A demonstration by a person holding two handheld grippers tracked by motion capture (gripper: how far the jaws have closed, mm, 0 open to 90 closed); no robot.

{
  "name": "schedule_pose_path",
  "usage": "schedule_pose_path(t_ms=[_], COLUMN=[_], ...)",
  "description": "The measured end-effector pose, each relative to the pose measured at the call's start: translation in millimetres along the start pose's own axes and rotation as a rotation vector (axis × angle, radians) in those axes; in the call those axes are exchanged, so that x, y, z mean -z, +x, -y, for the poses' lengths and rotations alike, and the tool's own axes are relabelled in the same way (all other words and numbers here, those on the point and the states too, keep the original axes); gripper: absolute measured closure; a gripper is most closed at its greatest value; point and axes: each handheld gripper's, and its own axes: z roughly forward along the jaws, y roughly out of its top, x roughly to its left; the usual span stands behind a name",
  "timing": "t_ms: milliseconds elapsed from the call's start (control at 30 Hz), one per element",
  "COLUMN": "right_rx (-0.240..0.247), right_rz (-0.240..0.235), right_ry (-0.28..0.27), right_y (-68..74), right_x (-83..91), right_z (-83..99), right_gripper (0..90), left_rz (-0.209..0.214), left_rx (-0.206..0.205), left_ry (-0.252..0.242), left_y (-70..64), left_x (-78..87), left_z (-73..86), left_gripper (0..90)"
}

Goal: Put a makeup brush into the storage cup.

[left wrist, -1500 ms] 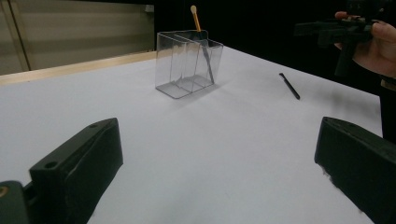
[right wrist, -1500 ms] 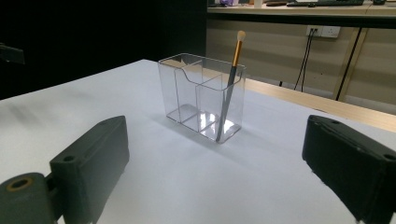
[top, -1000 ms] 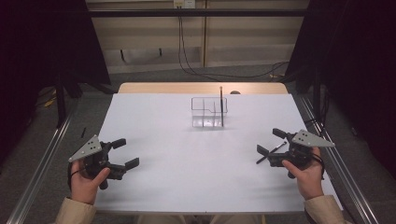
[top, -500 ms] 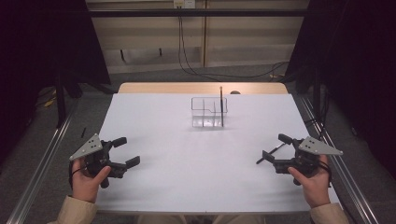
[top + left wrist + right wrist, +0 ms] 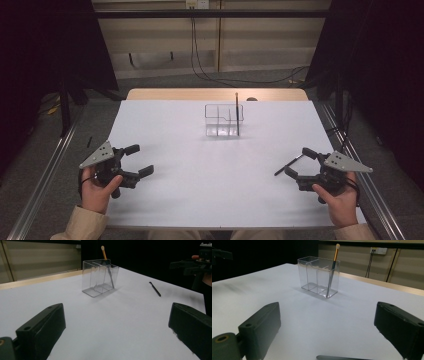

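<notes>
- Left gripper (image 5: 134, 160): jaws apart, empty, low over the white table (image 5: 200, 170).
- Clear organizer (image 5: 223, 120), far centre: brush (image 5: 237, 115) upright in its right-hand compartment.
- Black pen (image 5: 288, 164): flat on table, long axis diagonal, near end at the left, far end touching or just beside right gripper (image 5: 299, 162); cut off at frame bottom in right gripper view.
- Right gripper: jaws apart, empty.

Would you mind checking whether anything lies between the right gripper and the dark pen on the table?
Nothing visible does. The right gripper is open right beside the pen, with bare white table around them; the clear organizer stands well beyond.
</notes>
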Motion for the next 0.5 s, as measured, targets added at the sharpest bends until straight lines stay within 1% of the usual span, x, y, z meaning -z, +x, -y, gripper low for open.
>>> schedule_pose_path(t_ms=[100, 133, 167, 300, 433, 500], right_rx=[-0.009, -0.007, -0.002, -0.01, -0.027, -0.042], right_rz=[0.006, 0.012, 0.015, 0.031, 0.049, 0.047], right_ry=[0.003, 0.007, 0.006, 0.0, 0.003, 0.006], right_y=[-0.7, -0.3, -0.1, -1.2, -3.8, -5.0], right_x=[1.6, 2.7, 4.5, 10.2, 12.3, 11.8], right_z=[1.8, 2.2, 2.3, 2.8, 2.8, 2.3], right_gripper=[6.4, 6.2, 6.2, 6.2, 6.2, 6.2], left_rz=[0.013, 0.009, 0.015, 0.028, 0.034, 0.035], left_rx=[-0.004, -0.001, 0.005, -0.006, -0.003, 0.001], left_ry=[0.006, -0.009, -0.015, 0.0, -0.007, -0.008], left_y=[1.5, 1.5, 1.8, 1.3, 2.0, 2.6], left_x=[-1.8, -3.9, -5.8, -11.8, -13.8, -15.2], left_z=[-1.6, -2.5, -3.0, -3.4, -4.2, -4.5], left_gripper=[0.9, 0.8, 0.9, 0.9, 0.9, 0.9])
